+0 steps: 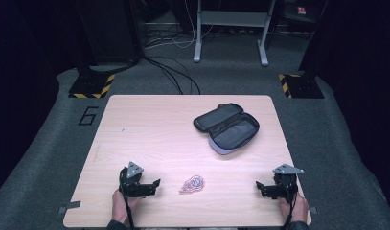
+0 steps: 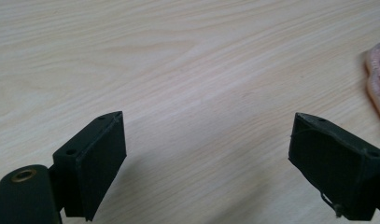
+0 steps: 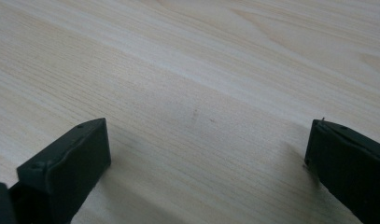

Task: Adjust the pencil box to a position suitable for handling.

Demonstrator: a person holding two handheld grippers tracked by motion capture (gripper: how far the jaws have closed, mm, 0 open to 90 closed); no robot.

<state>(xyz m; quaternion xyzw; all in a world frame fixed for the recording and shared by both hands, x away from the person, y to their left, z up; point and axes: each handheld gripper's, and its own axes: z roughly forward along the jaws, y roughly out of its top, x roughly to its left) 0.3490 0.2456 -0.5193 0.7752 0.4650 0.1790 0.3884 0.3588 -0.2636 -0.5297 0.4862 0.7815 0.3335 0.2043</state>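
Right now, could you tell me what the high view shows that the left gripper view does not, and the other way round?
The high view takes in the open black case, the right gripper, and the whole pink item lying between both grippers. The left gripper view gives a close look at the left gripper, jaws wide apart over bare wood. Both show the table and at least part of the pink item.

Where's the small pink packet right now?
In the high view, the small pink packet lies near the wooden table's front edge, between both tongs, closer to the left tongs.
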